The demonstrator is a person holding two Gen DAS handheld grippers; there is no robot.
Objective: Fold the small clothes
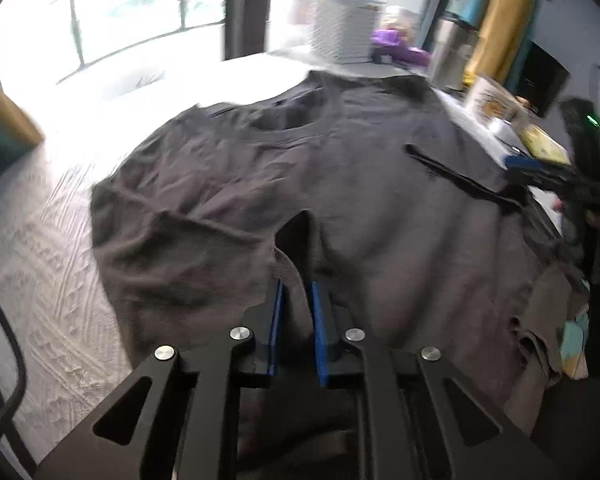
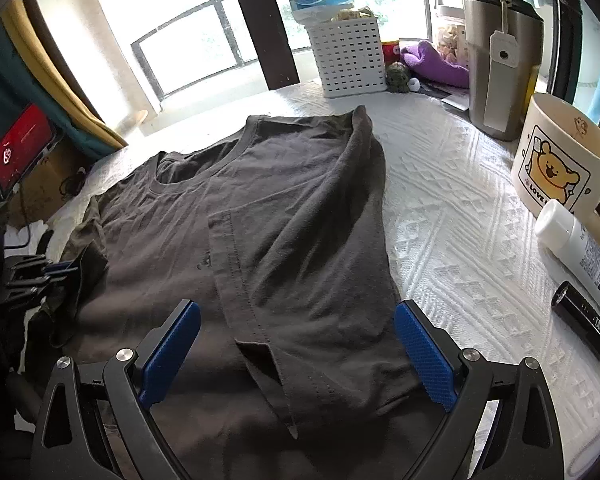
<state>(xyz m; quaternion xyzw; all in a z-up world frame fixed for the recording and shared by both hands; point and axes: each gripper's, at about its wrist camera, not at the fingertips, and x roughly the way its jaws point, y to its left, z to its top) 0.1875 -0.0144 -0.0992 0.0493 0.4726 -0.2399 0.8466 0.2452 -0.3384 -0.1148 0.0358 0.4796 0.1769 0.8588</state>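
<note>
T-shirt (image 2: 260,200) flat on bench (image 2: 460,220), right side folded in. Left hand-held gripper (image 1: 296,304) clamped on left edge fabric; right hand-held gripper (image 2: 296,344) apart, hovering. Next, likely: carry left edge across.

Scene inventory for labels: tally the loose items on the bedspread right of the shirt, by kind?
Mug: 1
White bottle: 1
Black tube: 1
Steel tumbler: 1
Total: 4

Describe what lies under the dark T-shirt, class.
The dark T-shirt lies on a white textured cloth, visible all around it. What that cloth covers, and anything beneath the shirt's middle, is hidden.
</note>
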